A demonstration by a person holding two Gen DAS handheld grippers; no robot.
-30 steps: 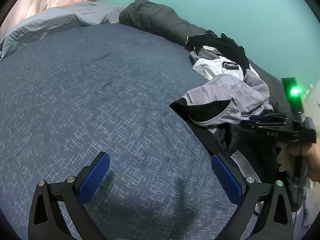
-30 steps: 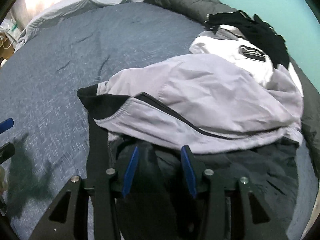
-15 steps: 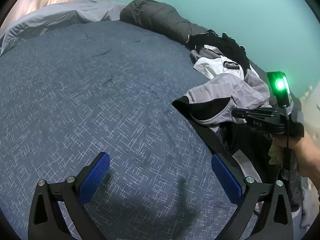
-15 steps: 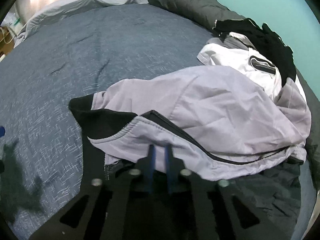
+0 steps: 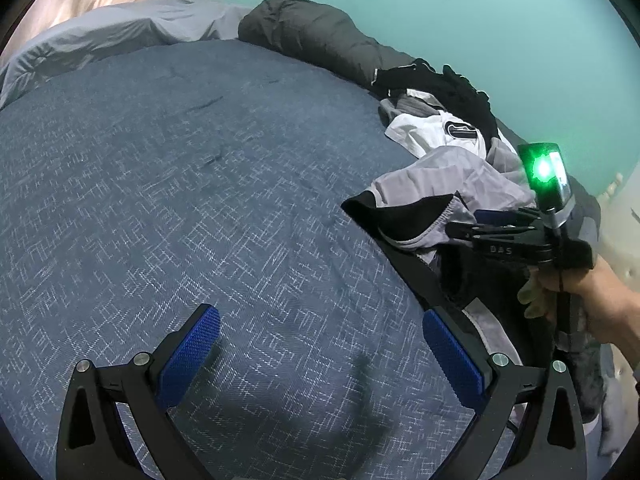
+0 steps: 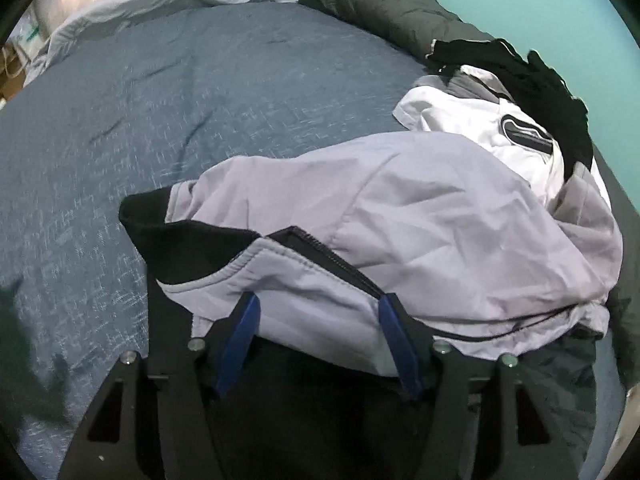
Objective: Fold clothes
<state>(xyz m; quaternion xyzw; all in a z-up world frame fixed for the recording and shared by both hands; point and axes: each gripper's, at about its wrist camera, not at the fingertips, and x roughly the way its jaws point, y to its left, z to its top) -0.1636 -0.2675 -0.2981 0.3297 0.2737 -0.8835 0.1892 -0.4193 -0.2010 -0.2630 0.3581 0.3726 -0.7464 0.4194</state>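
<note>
Blue bedspread [image 5: 200,168], 1 grey jacket [image 6: 420,208], 2 grippers, right gripper [image 6: 318,312] opening

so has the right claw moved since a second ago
Yes. In the left wrist view the right claw has slid left, toward the grey jacket's black collar, against the still blue bedspread; its jaws are opening.

The bed [image 5: 208,184] fills most of the room ahead, bare across its left and middle. Along its right edge, against the wall [image 5: 460,8], the clothes lie heaped: a jacket [image 6: 440,216] on top at the near end, a shirt [image 6: 460,120] behind it, a dark garment [image 6: 532,80] behind that. A rolled quilt [image 5: 312,36] lies at the far corner, with pillows [image 5: 120,28] to its left. The left tool [image 5: 320,348] hangs over bare bedding; the right tool [image 6: 318,320], its jaws opening, straddles the jacket's near hem.
</note>
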